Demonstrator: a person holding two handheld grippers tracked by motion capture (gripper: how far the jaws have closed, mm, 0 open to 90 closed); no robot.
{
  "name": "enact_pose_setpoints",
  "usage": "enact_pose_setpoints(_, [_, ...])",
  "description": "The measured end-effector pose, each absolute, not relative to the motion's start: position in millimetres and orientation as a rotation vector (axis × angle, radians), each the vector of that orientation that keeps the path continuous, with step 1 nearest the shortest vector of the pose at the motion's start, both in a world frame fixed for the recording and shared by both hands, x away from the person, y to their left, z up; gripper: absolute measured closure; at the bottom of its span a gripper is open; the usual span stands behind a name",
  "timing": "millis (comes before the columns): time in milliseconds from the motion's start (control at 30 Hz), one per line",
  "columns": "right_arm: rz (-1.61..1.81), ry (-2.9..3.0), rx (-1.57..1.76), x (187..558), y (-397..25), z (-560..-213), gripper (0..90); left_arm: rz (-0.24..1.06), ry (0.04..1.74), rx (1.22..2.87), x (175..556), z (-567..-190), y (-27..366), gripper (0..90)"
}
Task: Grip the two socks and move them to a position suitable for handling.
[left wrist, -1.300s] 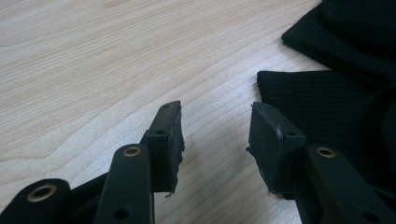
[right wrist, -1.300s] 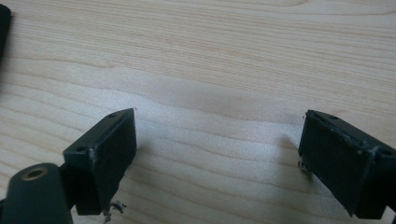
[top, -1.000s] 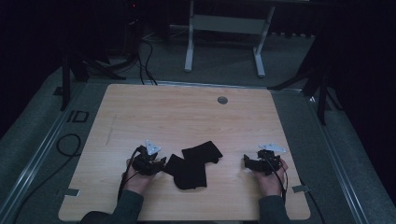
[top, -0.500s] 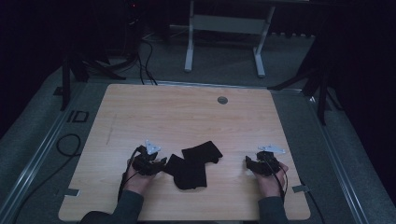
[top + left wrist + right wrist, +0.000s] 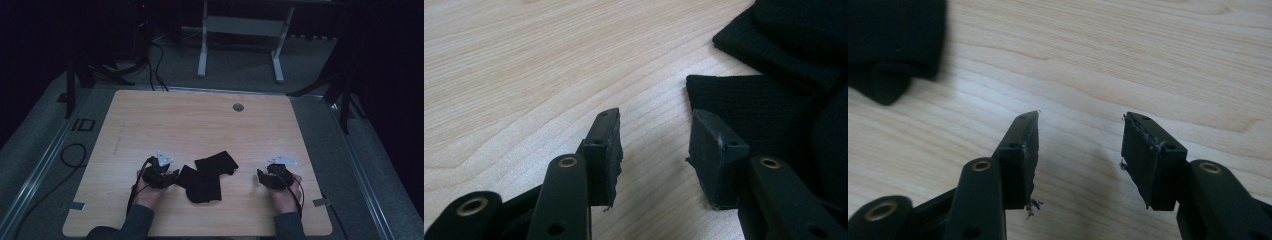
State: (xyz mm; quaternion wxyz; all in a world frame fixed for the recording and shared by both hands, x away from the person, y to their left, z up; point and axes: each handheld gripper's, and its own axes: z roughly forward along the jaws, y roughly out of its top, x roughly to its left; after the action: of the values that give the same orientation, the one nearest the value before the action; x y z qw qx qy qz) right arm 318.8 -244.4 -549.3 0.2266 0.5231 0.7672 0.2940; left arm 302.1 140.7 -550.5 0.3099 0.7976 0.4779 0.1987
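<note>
Wooden table (image 5: 200, 125) in front of you, with a small round grommet (image 5: 238, 107) near its far edge. Black cloth (image 5: 207, 175), crumpled in overlapping folds, lies near the front edge, between your two hands. Your left gripper (image 5: 172, 176) sits just beside the cloth's left corner, jaws spread, nothing between them. Your right gripper (image 5: 260, 175) rests on bare wood right of the cloth, apart from it, jaws also spread and empty.
</note>
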Motion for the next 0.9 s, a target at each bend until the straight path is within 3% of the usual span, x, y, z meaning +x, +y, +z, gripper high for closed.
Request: enact_pose_setpoints(900, [0.82,2.374,1.201,302,-184,-545,56.4,0.508,1.238,2.122,302,-550,138,57.1])
